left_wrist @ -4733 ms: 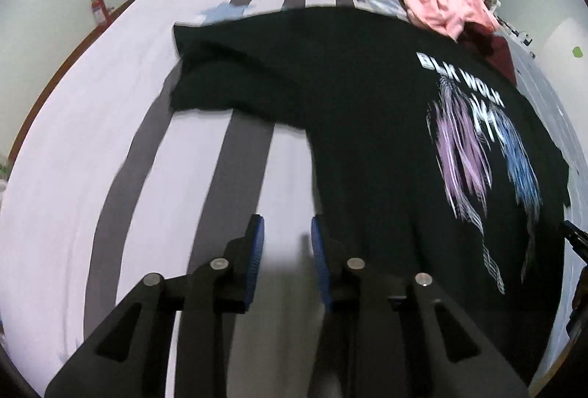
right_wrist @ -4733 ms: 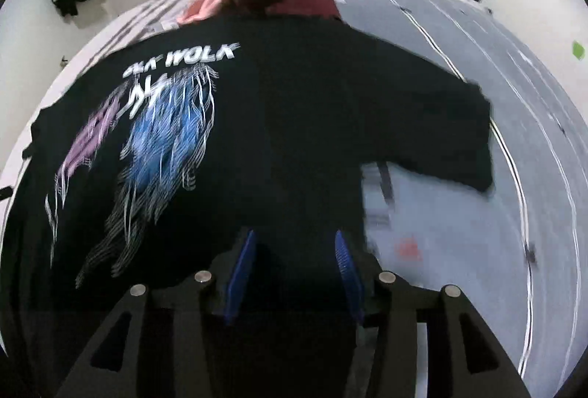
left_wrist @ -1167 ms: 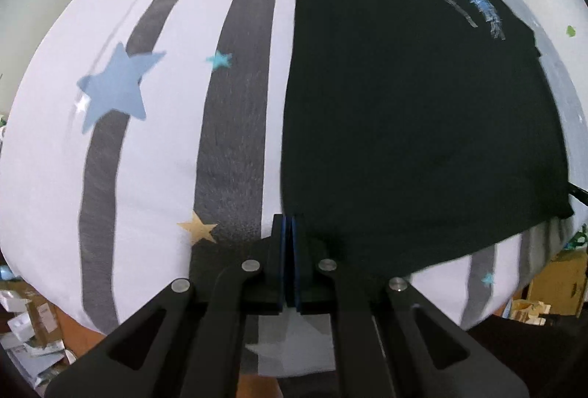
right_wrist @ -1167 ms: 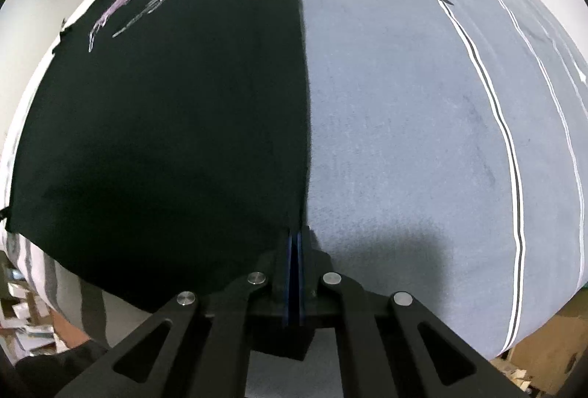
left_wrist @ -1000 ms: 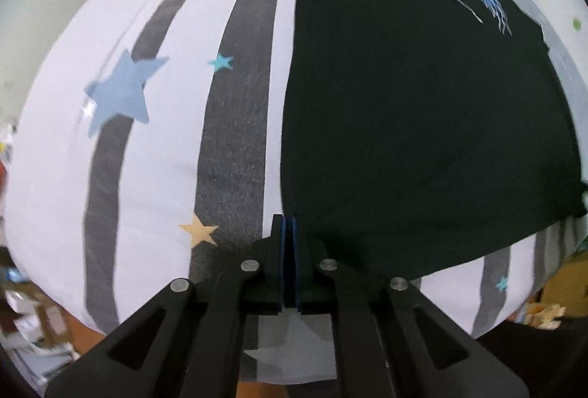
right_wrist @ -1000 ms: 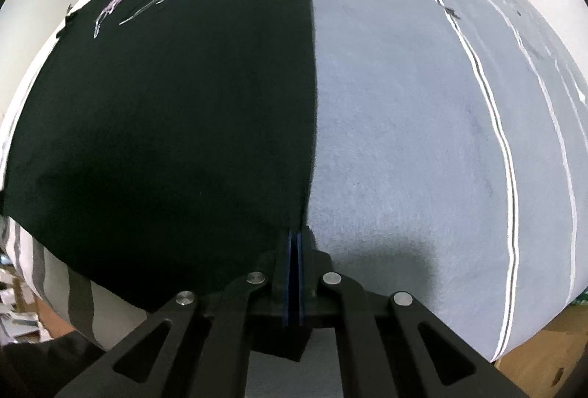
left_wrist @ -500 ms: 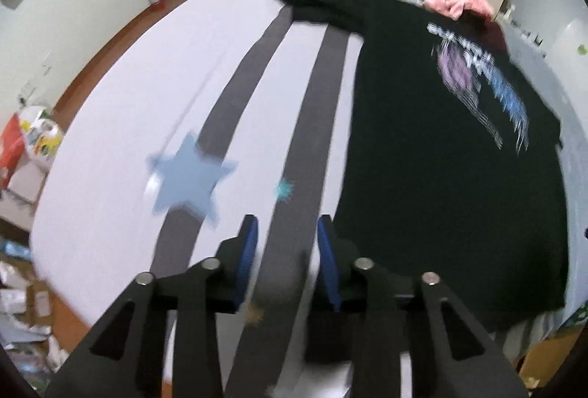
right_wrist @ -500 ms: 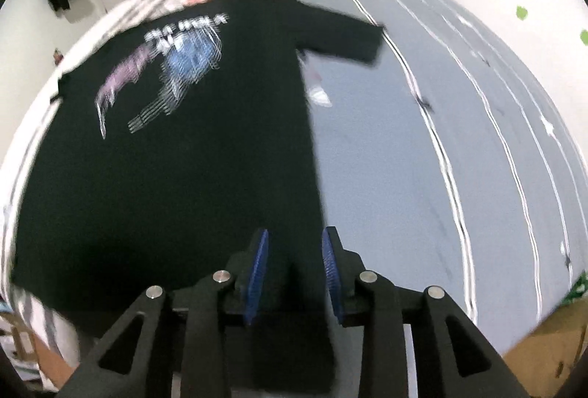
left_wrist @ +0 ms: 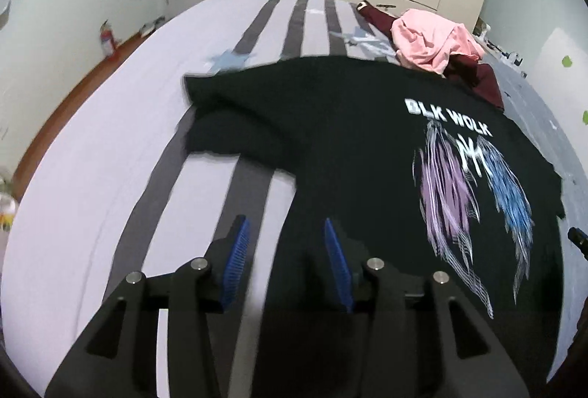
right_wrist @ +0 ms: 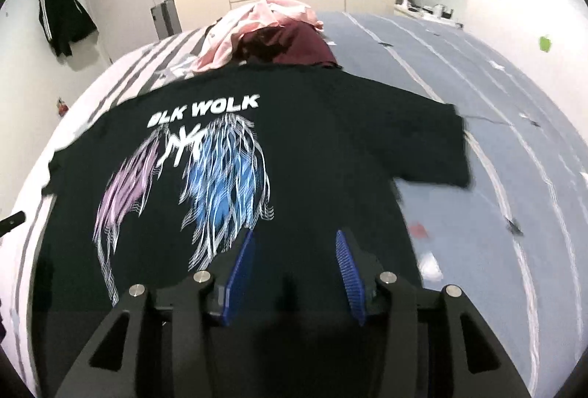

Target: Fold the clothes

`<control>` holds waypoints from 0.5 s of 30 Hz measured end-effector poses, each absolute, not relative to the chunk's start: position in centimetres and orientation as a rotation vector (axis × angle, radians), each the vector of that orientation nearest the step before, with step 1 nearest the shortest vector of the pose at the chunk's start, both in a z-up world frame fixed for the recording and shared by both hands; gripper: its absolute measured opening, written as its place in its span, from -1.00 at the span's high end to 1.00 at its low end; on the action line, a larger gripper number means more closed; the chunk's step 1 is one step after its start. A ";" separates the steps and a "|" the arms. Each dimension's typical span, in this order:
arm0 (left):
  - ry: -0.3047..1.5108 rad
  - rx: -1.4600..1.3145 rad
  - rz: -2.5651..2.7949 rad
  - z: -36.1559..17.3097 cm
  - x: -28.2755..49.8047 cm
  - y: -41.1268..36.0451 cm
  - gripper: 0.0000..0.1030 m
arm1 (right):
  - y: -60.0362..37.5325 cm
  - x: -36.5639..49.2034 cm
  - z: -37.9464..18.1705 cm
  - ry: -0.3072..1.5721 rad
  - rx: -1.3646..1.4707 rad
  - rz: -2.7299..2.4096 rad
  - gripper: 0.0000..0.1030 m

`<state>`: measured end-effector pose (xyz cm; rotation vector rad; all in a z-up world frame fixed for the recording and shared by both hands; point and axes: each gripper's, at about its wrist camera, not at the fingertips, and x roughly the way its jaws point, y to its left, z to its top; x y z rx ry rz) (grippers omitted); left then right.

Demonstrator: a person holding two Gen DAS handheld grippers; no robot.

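1. Black cotton T-shirt [left_wrist: 349,140] with a white "BLK WOLK" print and pink-and-blue streaks lies spread flat, print side up, on the bed; in the left wrist view it fills the centre and right of the frame, in the right wrist view the centre and left.
2. The bed shows a white sheet with grey stripes [left_wrist: 121,148] at the left of the left wrist view and a blue-grey cover with thin white lines [right_wrist: 496,177] at the right of the right wrist view.
3. Left gripper [left_wrist: 286,262], at the lower centre of its frame, has just been opening; its blue pads stand apart with nothing between them, over the shirt's side edge.
4. Right gripper [right_wrist: 294,269] has likewise just been opening and holds nothing; it hangs over the shirt's body.
5. Progress, as I judge it: the shirt is laid out and smoothed, both sleeves out to the sides, but no fold is made yet. All the folding remains.
6. A heap of pink and maroon garments [right_wrist: 272,30] waits at the upper centre, seemingly unfolded.
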<state>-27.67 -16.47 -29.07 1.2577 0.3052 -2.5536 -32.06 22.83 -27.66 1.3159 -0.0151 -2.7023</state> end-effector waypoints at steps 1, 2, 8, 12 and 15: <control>0.315 1.246 -2.552 -29.2 -29.0 -16.7 0.22 | 22.8 -33.6 -28.0 -0.004 1.306 -2.694 0.17; 0.319 1.237 -2.553 -29.3 -30.2 -16.8 0.19 | 22.9 -35.1 -28.3 0.003 1.290 -2.688 0.17; 0.147 1.251 -2.539 -32.5 -37.0 -17.4 0.19 | 22.2 -41.7 -30.4 0.104 1.232 -2.630 0.15; 0.084 1.311 -2.450 -35.8 -37.9 -20.4 0.15 | 22.2 -43.7 -33.0 0.103 1.284 -2.628 0.14; 0.138 1.269 -2.449 -36.4 -36.3 -23.4 -0.35 | 22.4 -44.0 -34.8 0.092 1.318 -2.639 0.12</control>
